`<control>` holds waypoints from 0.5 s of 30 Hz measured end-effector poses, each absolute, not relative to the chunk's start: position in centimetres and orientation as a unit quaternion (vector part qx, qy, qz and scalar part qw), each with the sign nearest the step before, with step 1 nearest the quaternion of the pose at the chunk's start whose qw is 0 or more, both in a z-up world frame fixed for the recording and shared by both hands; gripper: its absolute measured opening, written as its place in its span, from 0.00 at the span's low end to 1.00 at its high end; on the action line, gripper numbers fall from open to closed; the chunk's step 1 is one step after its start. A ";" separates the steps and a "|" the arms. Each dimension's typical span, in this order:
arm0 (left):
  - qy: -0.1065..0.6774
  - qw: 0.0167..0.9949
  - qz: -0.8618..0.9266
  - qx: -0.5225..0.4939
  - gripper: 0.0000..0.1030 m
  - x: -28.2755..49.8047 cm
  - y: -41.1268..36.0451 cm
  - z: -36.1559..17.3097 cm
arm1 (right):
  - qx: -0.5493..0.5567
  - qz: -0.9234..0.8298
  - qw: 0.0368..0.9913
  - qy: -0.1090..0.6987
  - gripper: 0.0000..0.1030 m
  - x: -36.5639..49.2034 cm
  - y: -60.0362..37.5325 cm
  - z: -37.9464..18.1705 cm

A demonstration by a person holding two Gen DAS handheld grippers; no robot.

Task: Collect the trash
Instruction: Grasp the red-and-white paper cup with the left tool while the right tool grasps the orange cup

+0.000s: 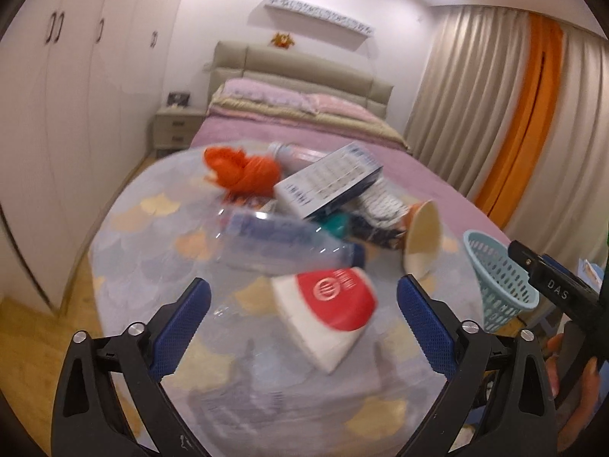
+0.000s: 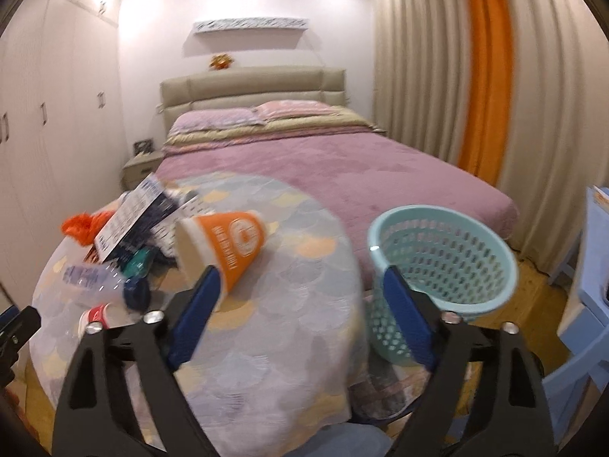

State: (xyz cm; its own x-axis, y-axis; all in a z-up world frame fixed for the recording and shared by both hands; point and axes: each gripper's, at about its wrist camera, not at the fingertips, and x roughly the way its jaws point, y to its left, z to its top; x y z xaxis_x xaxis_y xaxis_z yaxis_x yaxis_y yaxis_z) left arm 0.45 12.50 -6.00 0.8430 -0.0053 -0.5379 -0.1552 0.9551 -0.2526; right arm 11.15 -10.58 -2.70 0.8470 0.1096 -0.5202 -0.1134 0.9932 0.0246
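Observation:
A round table (image 1: pixel 144 266) with a patterned cloth carries a pile of trash. In the left wrist view my left gripper (image 1: pixel 302 297) is open and empty, just before a red and white paper cup (image 1: pixel 331 312) lying on its side. Behind it lie a clear plastic bottle (image 1: pixel 285 243), an orange paper cup (image 1: pixel 420 240), a white and blue box (image 1: pixel 327 179) and an orange crumpled bag (image 1: pixel 243 169). In the right wrist view my right gripper (image 2: pixel 300 285) is open and empty, between the orange cup (image 2: pixel 224 245) and a teal basket (image 2: pixel 445 262).
A bed with a purple cover (image 2: pixel 342 167) stands behind the table. White wardrobes (image 1: pixel 57 114) line the left wall, and curtains (image 2: pixel 456 76) hang at the right. A blue stool or chair (image 2: pixel 586 266) is at the far right. The teal basket (image 1: pixel 498 274) stands beside the table's right edge.

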 end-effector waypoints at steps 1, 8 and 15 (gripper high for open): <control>0.284 0.946 0.036 -0.149 0.90 0.6 13.0 -6.3 | -0.006 0.071 0.958 0.278 0.65 11.6 -9.8 -3.1; 0.329 0.931 0.003 -0.156 0.83 1.7 13.2 -8.5 | -0.028 0.097 0.949 0.299 0.62 14.1 -6.3 -4.7; 0.363 0.919 -0.025 -0.153 0.81 3.3 12.1 -10.3 | -0.038 0.101 0.944 0.310 0.61 16.4 -5.1 -5.7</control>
